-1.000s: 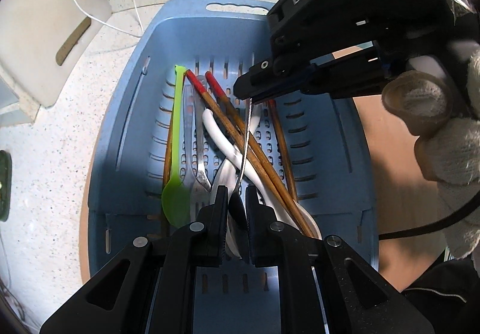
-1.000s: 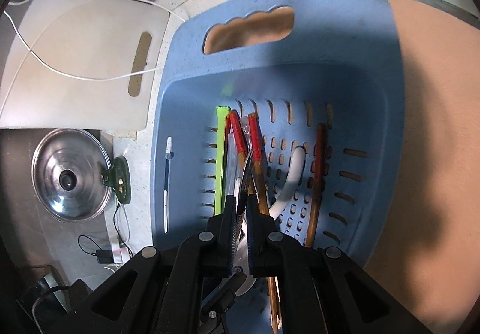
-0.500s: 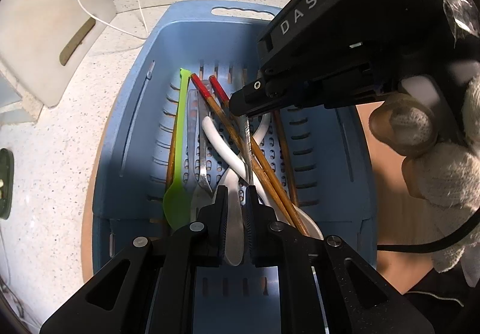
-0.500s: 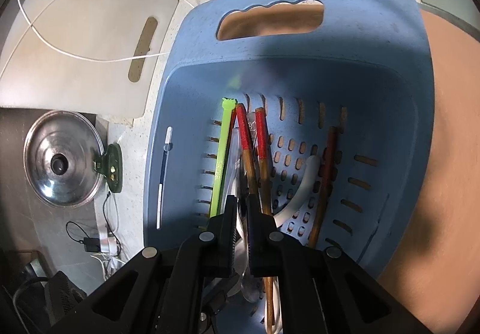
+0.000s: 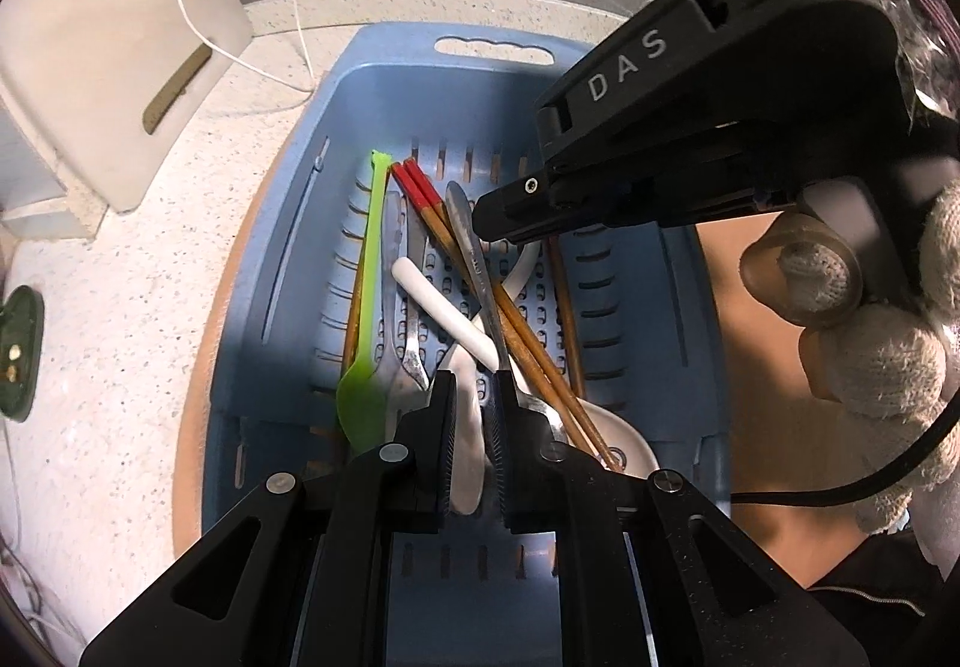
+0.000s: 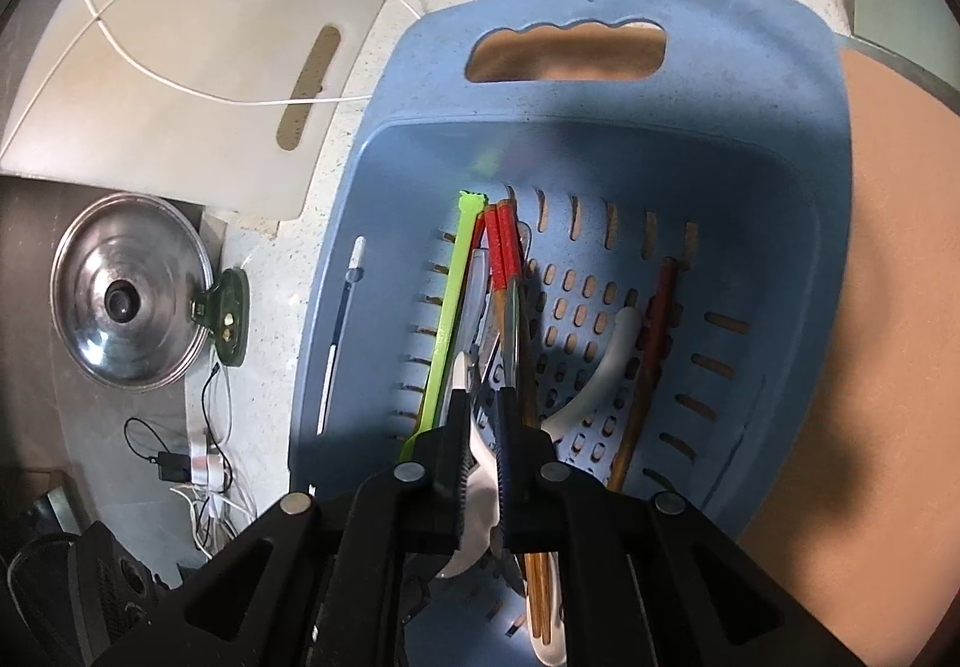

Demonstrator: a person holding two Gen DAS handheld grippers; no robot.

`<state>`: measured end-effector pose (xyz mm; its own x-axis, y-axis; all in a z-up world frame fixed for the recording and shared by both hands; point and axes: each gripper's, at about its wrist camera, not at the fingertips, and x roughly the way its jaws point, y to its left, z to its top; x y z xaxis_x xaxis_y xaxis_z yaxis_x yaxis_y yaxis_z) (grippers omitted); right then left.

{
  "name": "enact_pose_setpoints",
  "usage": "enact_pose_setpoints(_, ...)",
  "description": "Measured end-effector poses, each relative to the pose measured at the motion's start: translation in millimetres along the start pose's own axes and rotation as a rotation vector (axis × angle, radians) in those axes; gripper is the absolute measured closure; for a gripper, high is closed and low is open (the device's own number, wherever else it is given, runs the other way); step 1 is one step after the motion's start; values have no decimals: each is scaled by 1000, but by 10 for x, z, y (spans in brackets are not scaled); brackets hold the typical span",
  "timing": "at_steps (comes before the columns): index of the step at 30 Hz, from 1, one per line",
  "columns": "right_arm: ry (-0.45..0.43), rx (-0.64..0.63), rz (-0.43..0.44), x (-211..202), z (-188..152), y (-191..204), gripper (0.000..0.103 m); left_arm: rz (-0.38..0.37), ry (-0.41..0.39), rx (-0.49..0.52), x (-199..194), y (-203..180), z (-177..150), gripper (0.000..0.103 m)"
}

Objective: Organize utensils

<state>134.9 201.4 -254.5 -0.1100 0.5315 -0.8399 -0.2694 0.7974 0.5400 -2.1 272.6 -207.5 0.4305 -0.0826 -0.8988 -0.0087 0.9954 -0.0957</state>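
Blue plastic basket (image 5: 282, 271), slotted floor, cut-out handle at far rim, sits on speckled stone counter (image 5: 120, 307). Utensils heaped lengthwise on its floor: flat lime-green silicone spoon (image 5: 366, 331) by the left wall, red-tipped wooden chopsticks (image 5: 480, 277) crossing diagonally, glossy white ceramic spoon (image 5: 444, 313), steel forks (image 5: 402, 307).

Left gripper (image 5: 474, 397) at the near end, ribbed pads clenched on a white spoon bowl. Right gripper (image 6: 480, 415) over mid-basket, jaws just been easing apart, narrow gap; a thin steel spoon (image 5: 474, 259) lies below, released.
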Motion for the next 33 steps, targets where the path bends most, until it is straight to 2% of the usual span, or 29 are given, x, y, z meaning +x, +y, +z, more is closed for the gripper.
enact_pose_setpoints(9, -42, -97, -3, -293, -165, 10, 84, 41, -28, -5, -231, -125, -104, 88)
enact_pose_setpoints(13, -65, -124, -8, -433, -234, -16, 82, 68, -48, -15, -359, -207, -158, 73)
enact_pose_setpoints(16, -79, -156, -18, -546, -294, -46, 80, 85, -59, -25, -442, -264, -193, 70)
enact_pose_setpoints(18, -90, -165, -22, -608, -331, -74, 76, 96, -69, -26, -508, -311, -218, 63)
enact_pose_setpoints(26, -143, -212, -47, -886, -479, -218, 75, 117, -107, -43, -661, -490, -288, 59)
enact_pose_setpoints(28, -166, -225, -53, -970, -519, -269, 73, 122, -119, -48, -673, -527, -306, 50)
enact_pose_setpoints(33, -231, -305, -76, -1187, -681, -318, 62, 136, -158, -65, -791, -657, -350, 47)
